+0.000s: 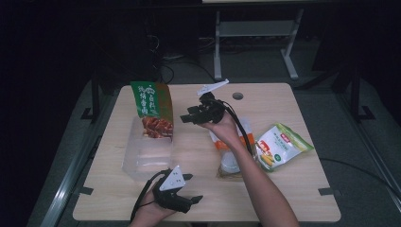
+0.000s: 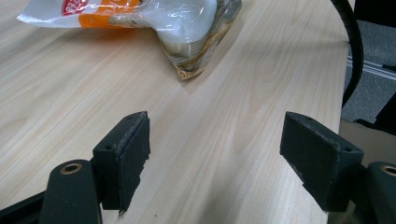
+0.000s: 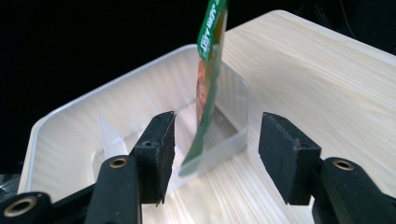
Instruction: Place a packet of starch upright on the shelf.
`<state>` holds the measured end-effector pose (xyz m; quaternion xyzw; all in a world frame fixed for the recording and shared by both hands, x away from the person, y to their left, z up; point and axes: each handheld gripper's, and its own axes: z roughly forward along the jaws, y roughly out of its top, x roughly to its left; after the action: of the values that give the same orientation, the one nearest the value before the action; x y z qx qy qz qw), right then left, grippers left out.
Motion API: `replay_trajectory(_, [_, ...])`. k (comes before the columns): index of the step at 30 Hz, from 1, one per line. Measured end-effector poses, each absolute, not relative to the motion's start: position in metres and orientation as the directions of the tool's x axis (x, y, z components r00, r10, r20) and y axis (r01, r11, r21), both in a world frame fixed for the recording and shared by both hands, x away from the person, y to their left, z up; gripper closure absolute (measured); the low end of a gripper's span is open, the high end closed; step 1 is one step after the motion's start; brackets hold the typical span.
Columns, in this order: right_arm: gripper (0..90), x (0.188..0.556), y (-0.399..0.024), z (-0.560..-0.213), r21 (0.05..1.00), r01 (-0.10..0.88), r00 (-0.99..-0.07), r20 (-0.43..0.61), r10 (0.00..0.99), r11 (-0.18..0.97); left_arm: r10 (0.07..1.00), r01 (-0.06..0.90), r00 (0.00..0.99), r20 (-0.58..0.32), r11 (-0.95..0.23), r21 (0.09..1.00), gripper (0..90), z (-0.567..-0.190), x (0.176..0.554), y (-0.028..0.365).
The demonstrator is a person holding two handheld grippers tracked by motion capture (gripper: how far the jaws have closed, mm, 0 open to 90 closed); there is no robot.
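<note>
A green snack packet (image 1: pixel 152 106) stands upright in a clear plastic tub (image 1: pixel 142 158) at the table's left, leaning on the tub's far end. My right gripper (image 1: pixel 185 116) hovers just right of the packet, open. In the right gripper view the packet (image 3: pixel 205 93) is edge-on just beyond the gripper (image 3: pixel 215 154), whose pads do not touch it, and the tub (image 3: pixel 70 135) lies behind. My left gripper (image 1: pixel 194 187) rests near the front edge, open; in its own view the left gripper (image 2: pixel 215 158) has only bare wood between the jaws.
An orange and white packet (image 1: pixel 229 158) lies under the right forearm and shows ahead of the left gripper (image 2: pixel 140 14). A yellow-green packet (image 1: pixel 281 145) lies at the right. A small white item (image 1: pixel 213 87) and a cable hole (image 1: pixel 238 95) sit near the far edge.
</note>
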<state>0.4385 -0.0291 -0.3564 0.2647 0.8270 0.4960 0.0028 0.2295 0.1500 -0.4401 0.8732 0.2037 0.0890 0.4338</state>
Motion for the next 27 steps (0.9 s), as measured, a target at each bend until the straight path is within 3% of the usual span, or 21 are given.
replay_trajectory(27, [39.2, 0.405, -0.124, -0.358, 0.767, 0.510, -0.799, 0.256, 0.544, 0.390, 0.433, 0.282, 0.901, -0.020, -0.552, 0.784, 23.6, -0.443, 0.230, 0.148])
